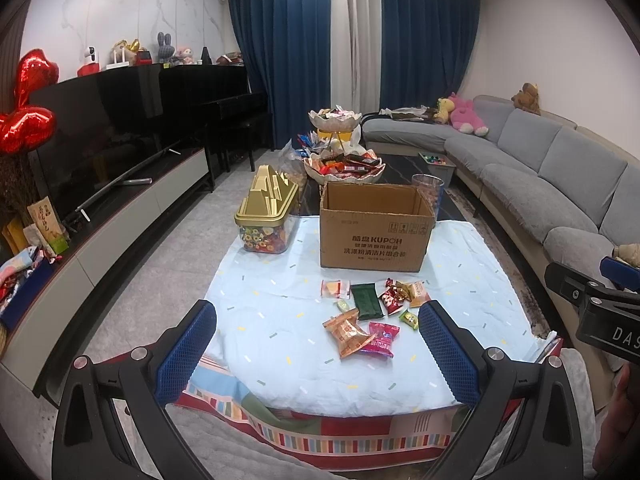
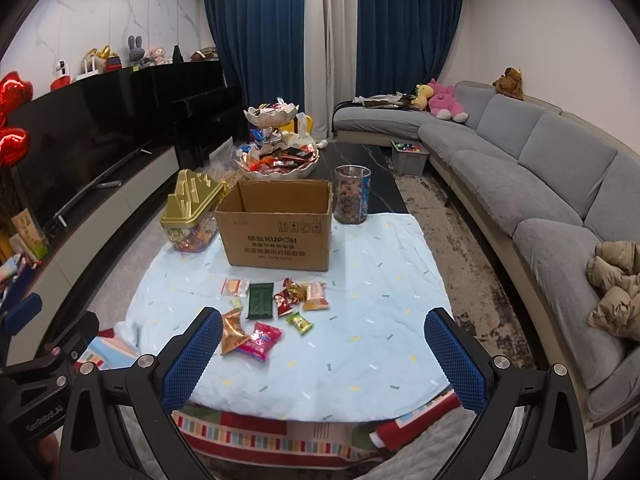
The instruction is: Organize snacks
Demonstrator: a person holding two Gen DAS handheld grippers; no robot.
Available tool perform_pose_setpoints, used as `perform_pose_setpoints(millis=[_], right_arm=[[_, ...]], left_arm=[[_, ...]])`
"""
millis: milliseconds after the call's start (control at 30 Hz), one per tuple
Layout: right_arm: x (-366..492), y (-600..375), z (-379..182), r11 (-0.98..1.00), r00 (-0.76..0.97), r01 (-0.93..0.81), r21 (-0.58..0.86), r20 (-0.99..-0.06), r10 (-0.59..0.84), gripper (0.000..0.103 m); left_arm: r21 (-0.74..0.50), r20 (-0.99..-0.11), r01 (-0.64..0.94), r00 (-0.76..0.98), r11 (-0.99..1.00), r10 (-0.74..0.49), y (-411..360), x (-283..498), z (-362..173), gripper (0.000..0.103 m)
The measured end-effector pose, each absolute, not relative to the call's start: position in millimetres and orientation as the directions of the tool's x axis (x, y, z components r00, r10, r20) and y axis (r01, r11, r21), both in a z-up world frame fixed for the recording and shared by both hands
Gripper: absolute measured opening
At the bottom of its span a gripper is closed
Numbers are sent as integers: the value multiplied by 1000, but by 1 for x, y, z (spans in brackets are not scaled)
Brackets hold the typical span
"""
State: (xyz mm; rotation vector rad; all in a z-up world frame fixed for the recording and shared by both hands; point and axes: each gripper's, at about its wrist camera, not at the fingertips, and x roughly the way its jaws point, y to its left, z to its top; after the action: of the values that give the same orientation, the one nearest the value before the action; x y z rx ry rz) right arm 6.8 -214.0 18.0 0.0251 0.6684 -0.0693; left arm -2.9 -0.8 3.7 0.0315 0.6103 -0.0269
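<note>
Several small snack packets lie loose on the pale blue cloth (image 1: 280,364): a dark green one (image 1: 366,301), an orange one (image 1: 347,333), a pink one (image 1: 382,339) and red ones (image 1: 390,298). They also show in the right wrist view, the green (image 2: 260,300), the orange (image 2: 232,332) and the pink (image 2: 262,340). Behind them stands an open, empty-looking cardboard box (image 1: 376,226) (image 2: 278,226). My left gripper (image 1: 318,354) is open, empty, above the near cloth edge. My right gripper (image 2: 324,360) is open and empty, likewise short of the packets.
A gold-lidded clear candy tub (image 1: 266,216) (image 2: 192,216) stands left of the box, a clear jar of brown balls (image 2: 352,196) to its right. Tiered bowls of sweets (image 1: 344,168) sit behind. A grey sofa (image 2: 540,184) runs along the right, a TV cabinet (image 1: 120,216) along the left.
</note>
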Motion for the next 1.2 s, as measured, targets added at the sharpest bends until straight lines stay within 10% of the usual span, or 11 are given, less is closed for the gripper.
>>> perform_pose_setpoints(millis=[1200], right_arm=[[6,-214,17,997,788,73,1,-613,-57,102]], left_arm=[[22,-573,33,819,999,-15,-3,-4,5,103]])
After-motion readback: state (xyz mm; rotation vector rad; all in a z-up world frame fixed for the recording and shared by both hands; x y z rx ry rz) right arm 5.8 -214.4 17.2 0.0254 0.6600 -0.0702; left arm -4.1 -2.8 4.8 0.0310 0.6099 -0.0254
